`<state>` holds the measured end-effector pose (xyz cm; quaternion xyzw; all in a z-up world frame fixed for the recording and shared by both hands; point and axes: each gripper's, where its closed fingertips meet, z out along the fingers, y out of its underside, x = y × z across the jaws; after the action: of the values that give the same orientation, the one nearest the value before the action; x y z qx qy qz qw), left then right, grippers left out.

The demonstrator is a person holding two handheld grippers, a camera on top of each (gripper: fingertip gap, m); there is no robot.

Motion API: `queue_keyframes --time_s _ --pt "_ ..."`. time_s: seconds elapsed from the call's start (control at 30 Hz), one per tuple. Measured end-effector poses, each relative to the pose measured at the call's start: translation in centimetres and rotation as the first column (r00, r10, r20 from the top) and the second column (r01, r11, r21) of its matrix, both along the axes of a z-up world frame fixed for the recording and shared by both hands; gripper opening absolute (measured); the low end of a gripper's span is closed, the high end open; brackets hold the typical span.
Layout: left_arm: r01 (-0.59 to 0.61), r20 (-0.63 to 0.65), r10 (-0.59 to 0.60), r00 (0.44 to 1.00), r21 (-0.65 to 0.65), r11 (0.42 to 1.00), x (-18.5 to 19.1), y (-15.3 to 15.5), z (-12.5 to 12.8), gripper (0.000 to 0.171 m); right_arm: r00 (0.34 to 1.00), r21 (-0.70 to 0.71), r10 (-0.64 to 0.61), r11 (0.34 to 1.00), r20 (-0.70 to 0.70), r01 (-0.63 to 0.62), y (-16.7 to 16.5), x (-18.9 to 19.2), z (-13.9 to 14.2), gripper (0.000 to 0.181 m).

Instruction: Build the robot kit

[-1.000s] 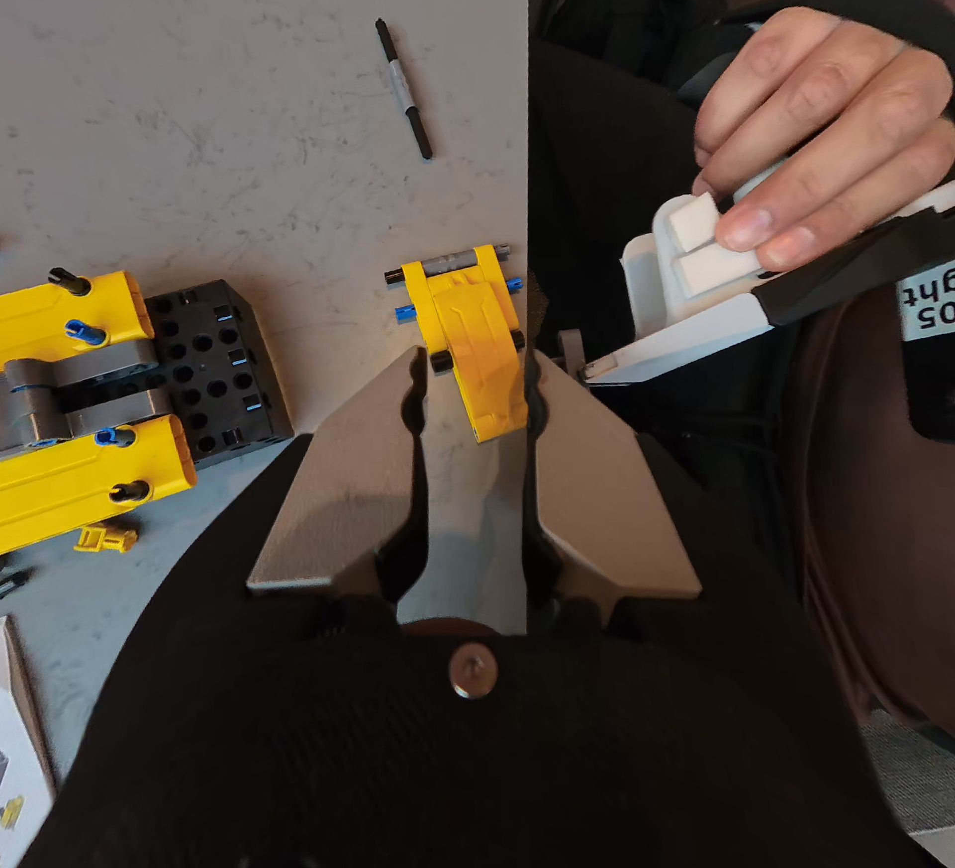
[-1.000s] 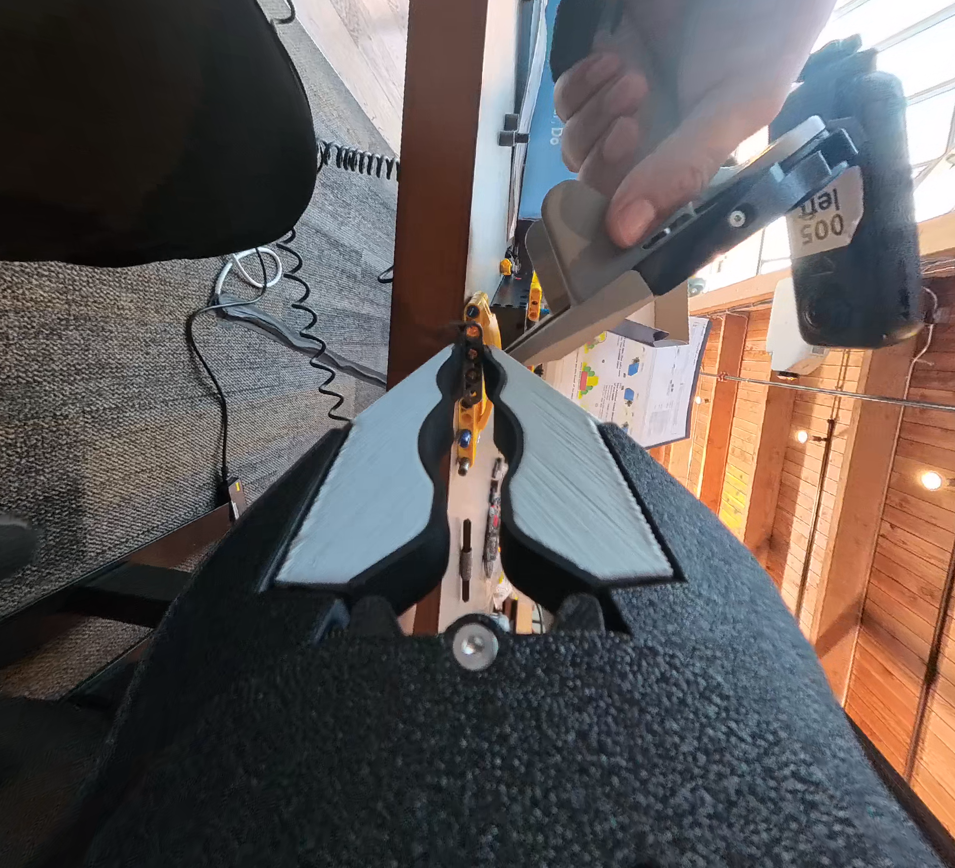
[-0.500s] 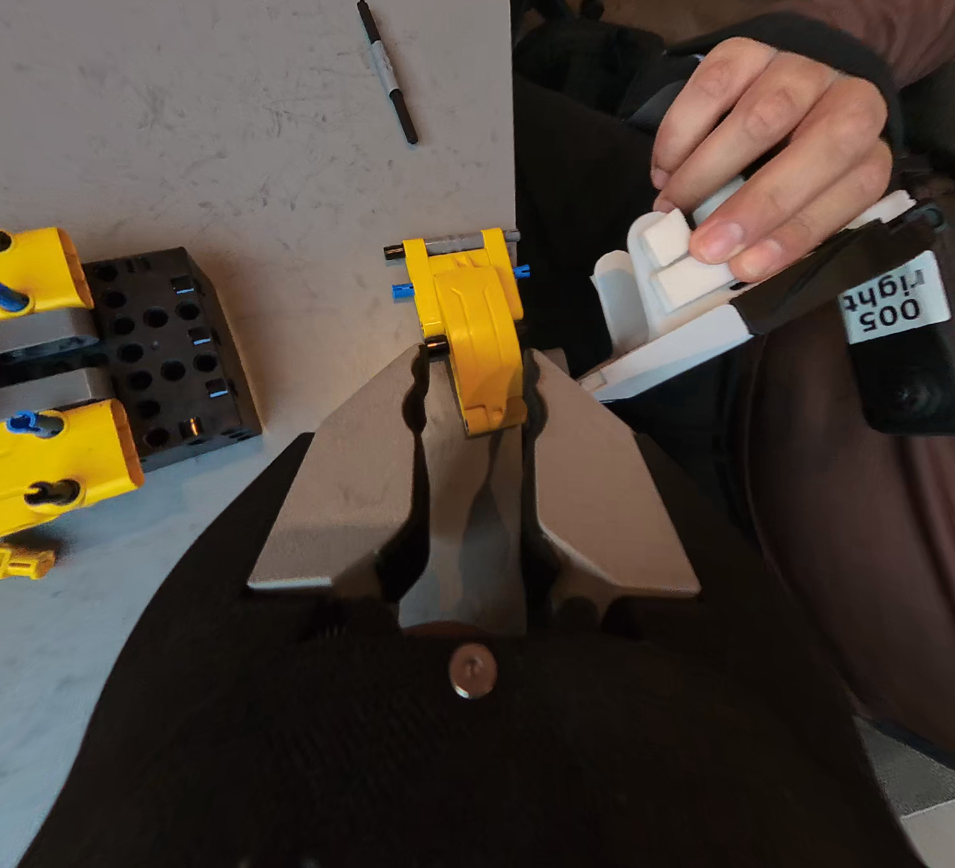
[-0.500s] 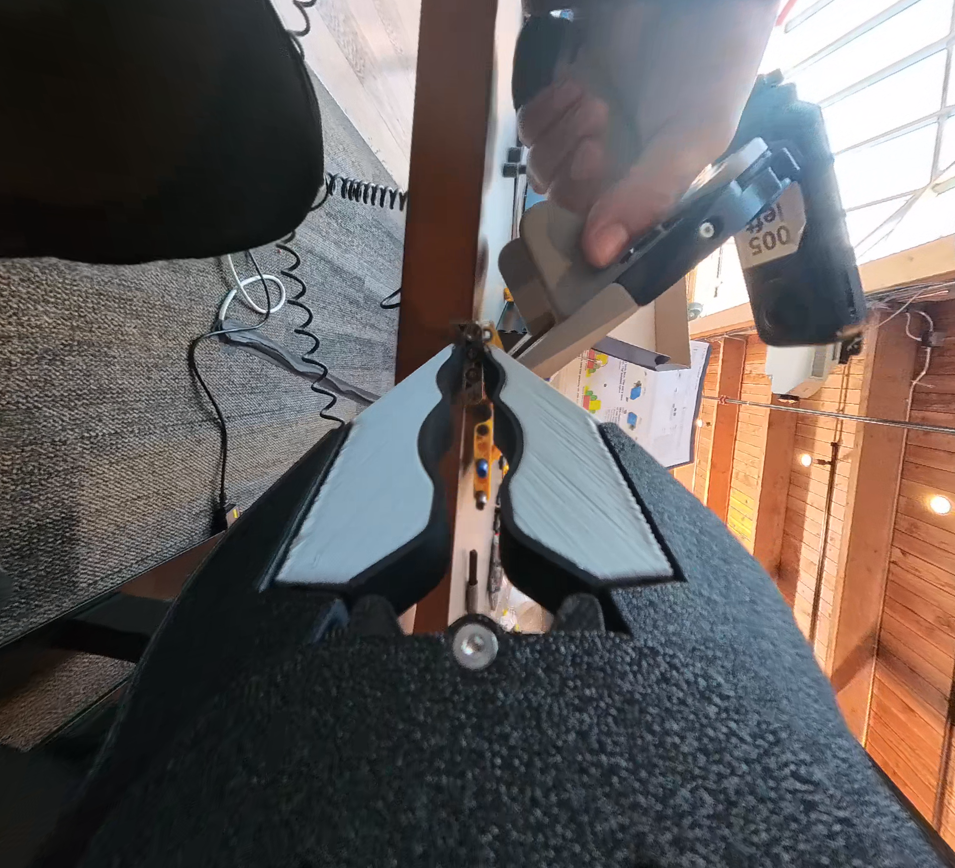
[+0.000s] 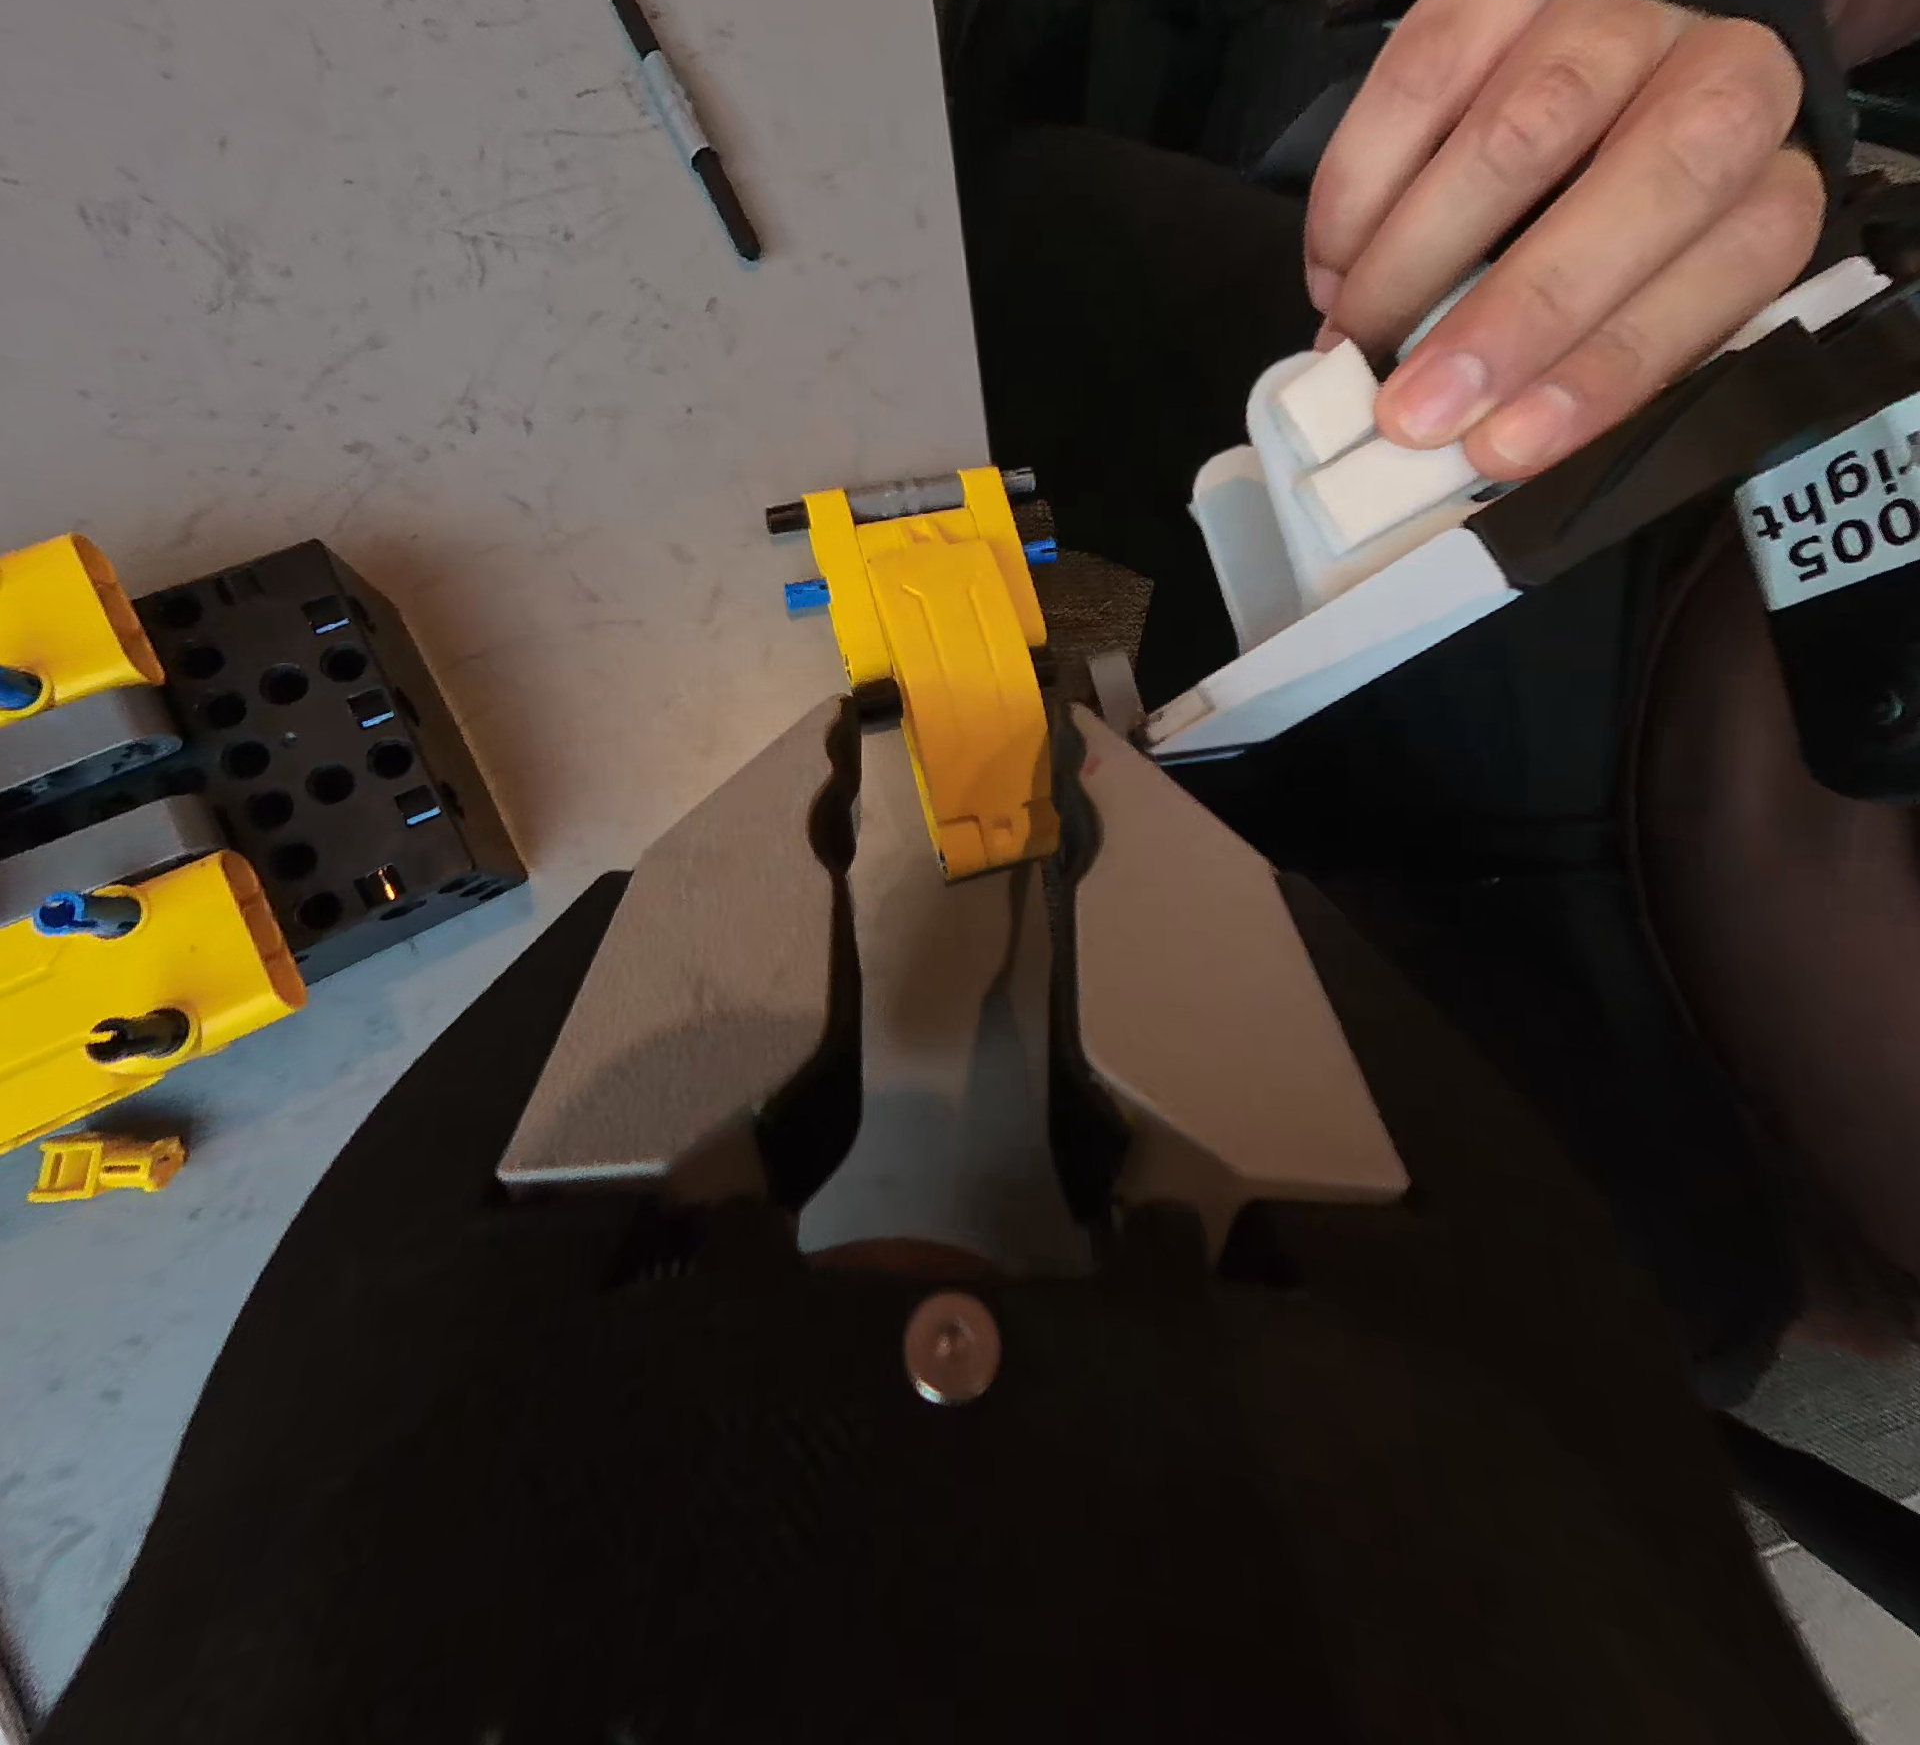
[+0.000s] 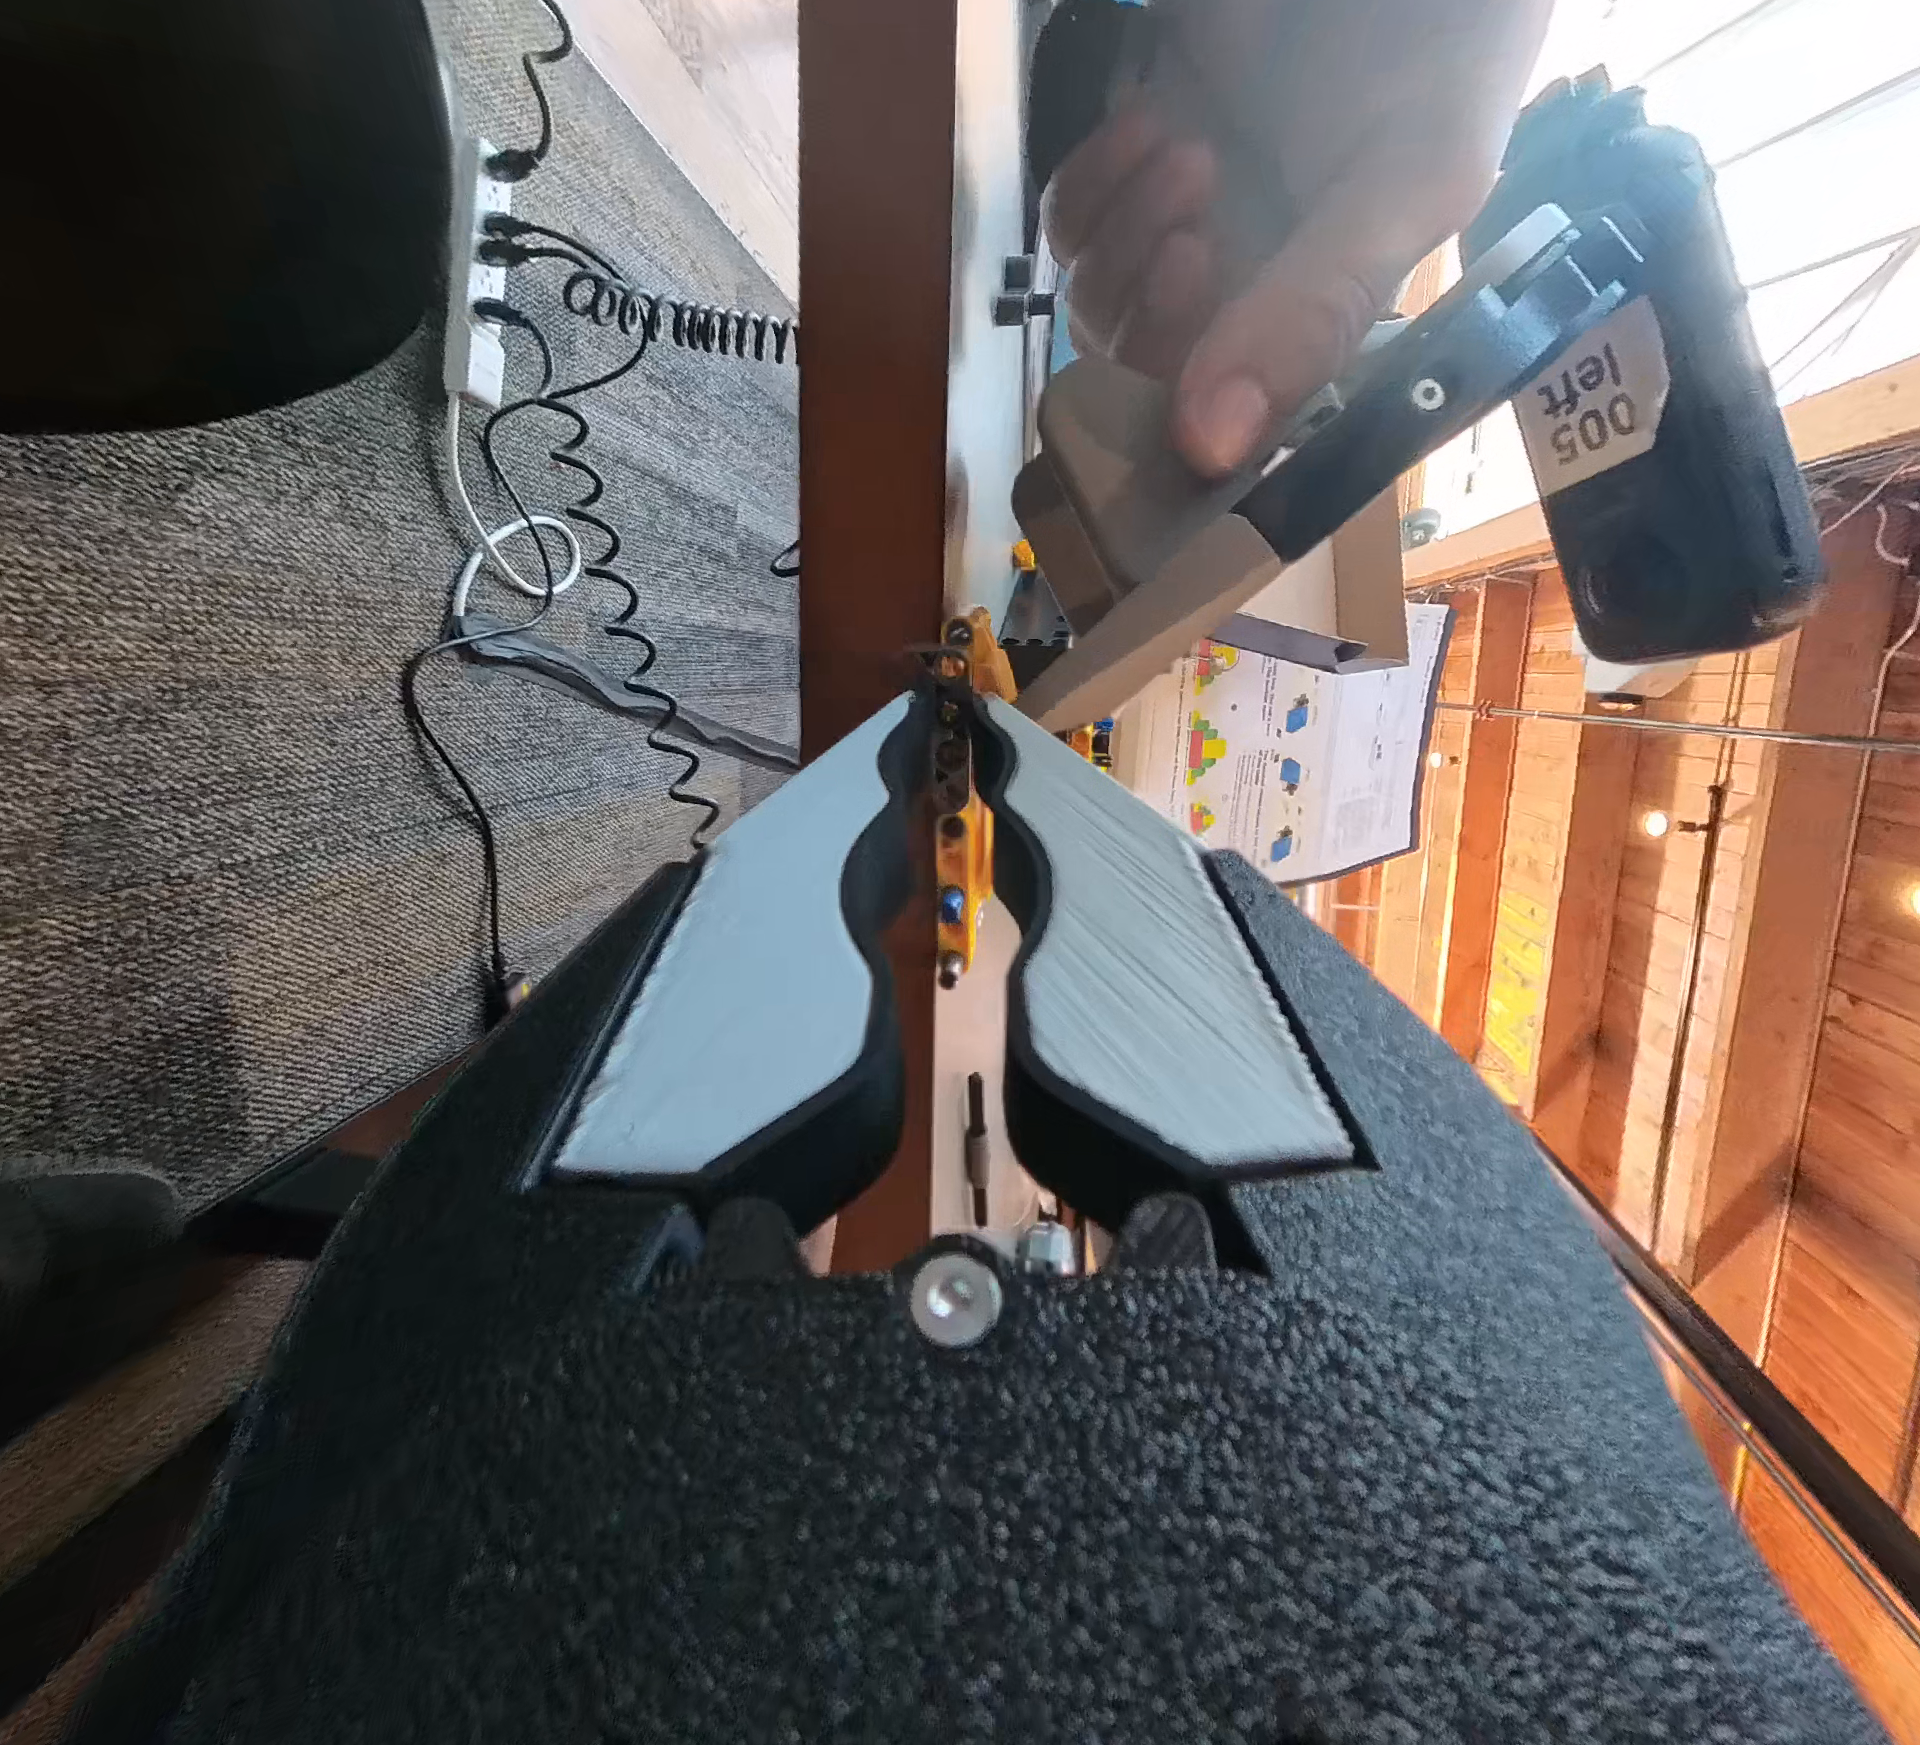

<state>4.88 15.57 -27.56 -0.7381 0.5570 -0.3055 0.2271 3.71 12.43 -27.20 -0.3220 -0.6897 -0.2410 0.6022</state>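
Observation:
A yellow brick-built piece (image 5: 956, 656) with a grey axle and blue pins lies at the table's right edge (image 5: 961, 324), partly over it. My left gripper (image 5: 961, 739) is open, its fingers straddling the piece's near end; the right finger (image 5: 1164, 947) touches it. My right gripper (image 5: 1117, 708), white and held by a hand (image 5: 1538, 241), reaches in from beyond the edge. In the right wrist view, the right gripper (image 6: 943, 708) is shut on the yellow piece (image 6: 961, 843), seen edge-on. The left gripper (image 6: 1049, 693) shows just behind it.
A black holed block (image 5: 312, 739) joined to yellow and grey parts (image 5: 135, 978) sits at the left. A small yellow connector (image 5: 104, 1165) lies near it, and a black and grey axle (image 5: 681, 111) farther off. An instruction sheet (image 6: 1299, 760), cables (image 6: 540, 500) and a chair (image 6: 208, 137) show. The grippers are tip to tip, or close to it. From the left gripper's tips to the small yellow connector (image 5: 104, 1165) is close to 12 cm.
My left gripper has moved forward and right, so the yellow piece now sits between its fingers. The right gripper has stayed on the piece.

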Motion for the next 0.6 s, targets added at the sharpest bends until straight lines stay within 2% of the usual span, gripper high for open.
queue_keyframes --time_s 0.17,0.27,0.6 --pt "-0.026 -0.01 0.026 1.0 0.015 1.0 0.2 0.3 0.1 0.041 1.0 0.021 0.014 1.0 0.004 -0.014 -1.0 0.1 -0.1 0.007" --pt "-0.023 -0.035 0.023 0.999 0.027 0.999 0.3 0.2 -0.2 0.033 1.0 0.035 0.007 0.999 -0.006 -0.007 -0.6 0.2 0.2 0.004" --pt "-0.078 0.029 0.078 0.997 0.014 0.997 0.5 0.2 -0.2 0.033 0.999 0.07 0.015 0.997 -0.038 -0.013 0.2 -0.4 0.2 0.005"
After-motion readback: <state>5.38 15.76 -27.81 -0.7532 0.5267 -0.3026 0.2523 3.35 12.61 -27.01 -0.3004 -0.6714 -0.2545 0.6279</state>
